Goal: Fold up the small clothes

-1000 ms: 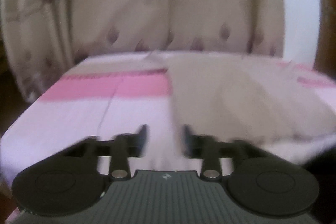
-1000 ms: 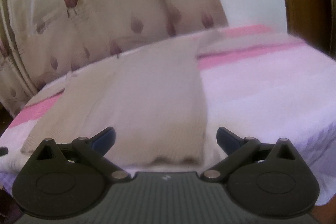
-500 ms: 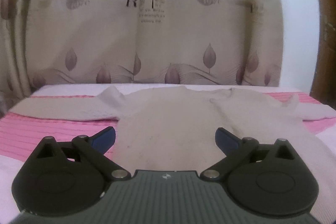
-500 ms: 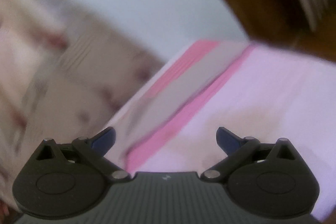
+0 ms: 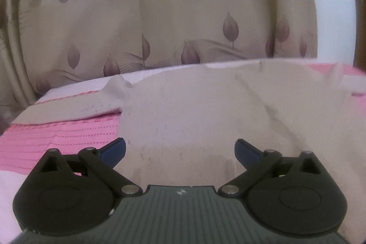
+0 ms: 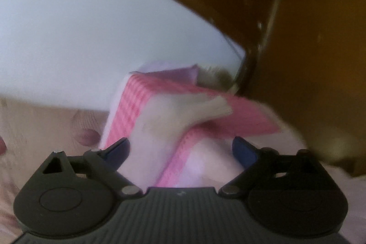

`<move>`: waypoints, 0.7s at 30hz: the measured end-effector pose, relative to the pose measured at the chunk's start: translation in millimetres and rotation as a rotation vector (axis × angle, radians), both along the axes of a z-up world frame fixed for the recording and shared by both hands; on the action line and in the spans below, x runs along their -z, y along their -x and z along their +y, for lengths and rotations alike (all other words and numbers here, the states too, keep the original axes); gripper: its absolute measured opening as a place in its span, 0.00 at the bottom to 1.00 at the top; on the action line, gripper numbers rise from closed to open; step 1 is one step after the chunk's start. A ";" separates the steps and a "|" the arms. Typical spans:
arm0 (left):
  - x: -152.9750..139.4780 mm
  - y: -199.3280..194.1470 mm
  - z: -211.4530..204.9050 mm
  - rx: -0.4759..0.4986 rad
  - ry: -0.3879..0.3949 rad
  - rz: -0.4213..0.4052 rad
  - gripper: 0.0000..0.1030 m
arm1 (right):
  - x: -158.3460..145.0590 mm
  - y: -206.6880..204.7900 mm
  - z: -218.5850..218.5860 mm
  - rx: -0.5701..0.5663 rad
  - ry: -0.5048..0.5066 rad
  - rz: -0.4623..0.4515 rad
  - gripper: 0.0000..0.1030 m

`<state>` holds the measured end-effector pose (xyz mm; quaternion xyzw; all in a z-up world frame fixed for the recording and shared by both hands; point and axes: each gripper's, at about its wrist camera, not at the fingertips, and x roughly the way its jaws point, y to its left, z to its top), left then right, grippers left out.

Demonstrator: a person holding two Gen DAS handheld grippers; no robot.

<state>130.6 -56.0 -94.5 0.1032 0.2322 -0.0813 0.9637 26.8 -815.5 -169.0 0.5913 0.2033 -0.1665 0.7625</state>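
A beige knitted sweater [image 5: 205, 106] lies flat on the pink-and-white bed cover [image 5: 57, 132], with one sleeve [image 5: 75, 106] stretched out to the left. My left gripper [image 5: 180, 144] hovers open over the sweater's lower body, with nothing between its blue fingertips. The right wrist view is blurred and tilted. There the other sleeve [image 6: 183, 111] lies across a pink stripe, its cuff [image 6: 219, 104] toward the right. My right gripper [image 6: 180, 142] is just short of this sleeve. Its jaws are closing but still wide, and nothing is pressed between them.
A beige curtain [image 5: 183, 15] with leaf prints hangs behind the bed. A white wall [image 6: 91, 38] and a brown wooden panel [image 6: 308, 49] stand close past the bed's right corner. The bed cover [image 6: 132, 106] drops off at that corner.
My left gripper's jaws spread wide, and it moved in front of the sweater's body. My right gripper swung away from the body toward the right sleeve and rolled, so its view now tilts.
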 end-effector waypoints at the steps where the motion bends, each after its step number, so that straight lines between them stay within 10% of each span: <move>1: 1.0 -1.1 -2.4 0.004 -0.016 0.007 0.97 | 7.5 -2.5 -3.6 0.017 -0.040 -0.047 0.94; 3: 2.7 -2.1 -6.8 0.007 -0.049 0.015 0.97 | 17.3 -5.3 -10.9 0.056 -0.095 -0.137 0.93; 7: 6.9 -3.9 -14.9 -0.007 -0.114 0.024 0.98 | 18.1 -14.6 -17.2 0.076 -0.038 -0.160 0.31; 10: 9.2 -2.7 -18.4 -0.005 -0.145 0.018 0.98 | 16.1 -9.6 -16.5 0.083 0.021 -0.147 0.17; 21: 7.7 -1.0 -16.6 -0.028 -0.143 0.013 1.00 | -54.8 -3.9 17.4 0.108 0.245 -0.180 0.09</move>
